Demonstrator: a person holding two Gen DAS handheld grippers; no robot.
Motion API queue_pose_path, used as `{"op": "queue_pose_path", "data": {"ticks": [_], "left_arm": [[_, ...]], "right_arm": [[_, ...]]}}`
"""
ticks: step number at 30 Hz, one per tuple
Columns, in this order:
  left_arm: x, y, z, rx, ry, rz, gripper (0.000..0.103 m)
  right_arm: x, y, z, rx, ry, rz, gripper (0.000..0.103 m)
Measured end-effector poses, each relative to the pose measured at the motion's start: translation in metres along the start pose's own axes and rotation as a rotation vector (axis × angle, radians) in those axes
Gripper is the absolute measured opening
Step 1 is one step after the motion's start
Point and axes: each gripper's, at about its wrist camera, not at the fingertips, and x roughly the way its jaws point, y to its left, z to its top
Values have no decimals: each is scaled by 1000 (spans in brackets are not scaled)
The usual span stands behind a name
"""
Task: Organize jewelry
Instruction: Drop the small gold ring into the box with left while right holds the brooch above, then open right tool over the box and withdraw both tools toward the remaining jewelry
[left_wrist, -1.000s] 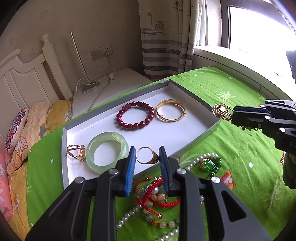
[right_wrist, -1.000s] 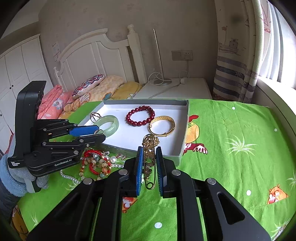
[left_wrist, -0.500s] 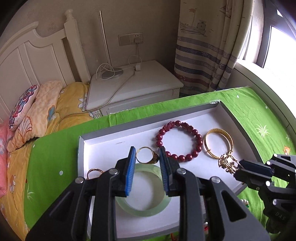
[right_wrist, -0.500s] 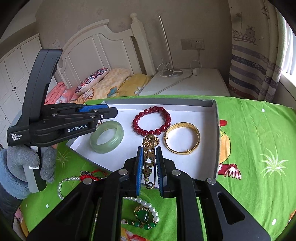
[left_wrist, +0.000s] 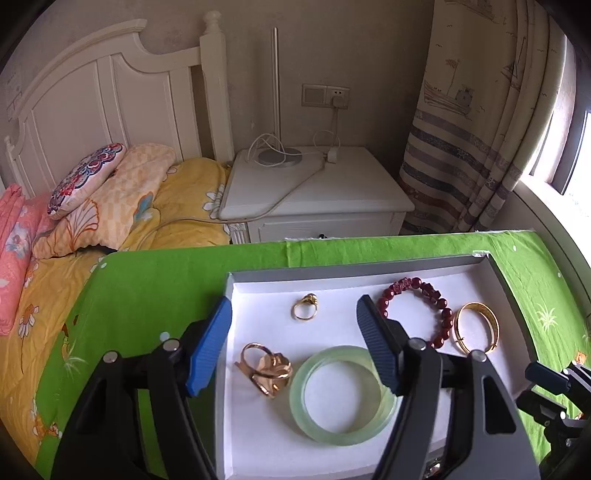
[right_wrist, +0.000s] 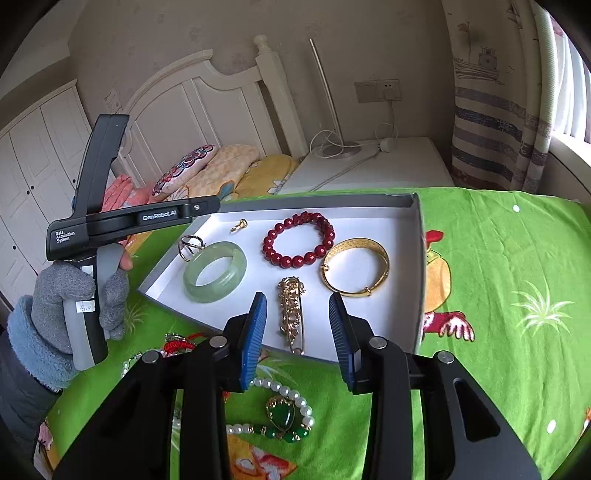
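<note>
A grey-rimmed white tray (left_wrist: 354, 267) (right_wrist: 415, 258) lies on the green cloth. My left gripper (left_wrist: 293, 347) hovers over the tray's left part with its jaws opening and nothing between the pads. A small gold ring (left_wrist: 304, 312) (right_wrist: 239, 224) lies loose on the tray floor beyond them. My right gripper (right_wrist: 297, 341) is at the tray's near edge, its jaws also opening. A gold brooch (right_wrist: 291, 314) lies flat in the tray between its fingers, untouched by the pads. The tray also holds an ornate ring (left_wrist: 266, 373), a jade bangle (right_wrist: 215, 271), a red bead bracelet (right_wrist: 299, 240) and a gold bangle (right_wrist: 356, 267).
A pearl necklace with a green pendant (right_wrist: 284, 413) and a red cord bracelet (right_wrist: 177, 345) lie on the cloth in front of the tray. A gloved hand (right_wrist: 74, 295) holds the left gripper. A white nightstand (left_wrist: 314, 188) and a bed with pillows (left_wrist: 92, 192) stand beyond.
The left gripper swung over the tray, spread its jaws and let go of the small gold ring. The right gripper carried the brooch into the tray and released it.
</note>
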Motion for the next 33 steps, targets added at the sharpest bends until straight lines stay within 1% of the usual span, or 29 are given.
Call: {"op": "queue_pose_path", "data": {"ticks": [2, 3, 4, 5, 6, 8, 10, 11, 14, 18, 20, 22, 24, 26, 33], "left_arm": [[-21, 11, -12, -22, -42, 15, 88], [-31, 15, -19, -32, -52, 22, 90], [-39, 20, -27, -40, -57, 32, 92], [-47, 24, -35, -45, -59, 40, 93], [-55, 28, -44, -50, -59, 45, 94], [-69, 35, -63, -60, -68, 65, 100], [-83, 41, -85, -78, -83, 91, 101], [-89, 43, -95, -86, -75, 89, 101], [-101, 46, -122, -91, -19, 16, 101], [-107, 44, -154, -98, 61, -78, 101], [-107, 41, -166, -91, 72, -95, 101], [-102, 38, -176, -74, 79, -96, 101], [-99, 38, -182, -76, 96, -117, 99], [-104, 41, -184, -93, 66, -134, 99], [-106, 53, -185, -151, 55, -177, 99]], "right_arm": [[-17, -3, -11, 5, -35, -20, 49], [-25, -4, -16, 5, -56, -35, 65], [-32, -5, -21, 1, -79, -46, 84], [-38, -5, -27, -4, -101, -57, 90], [-42, -6, -32, -3, -108, -73, 91], [-49, -7, -37, 16, -105, -99, 91], [-54, -5, -41, 26, -93, -109, 91], [-55, -4, -44, 31, -83, -117, 91], [-52, 5, -53, 19, -33, -134, 91], [-49, 27, -65, -77, 2, -171, 91], [-46, 38, -69, -125, 13, -197, 90], [-43, 44, -72, -156, 26, -210, 90], [-40, 46, -73, -165, 35, -218, 90], [-39, 47, -73, -171, 38, -229, 90], [-32, 55, -76, -212, 52, -260, 90]]}}
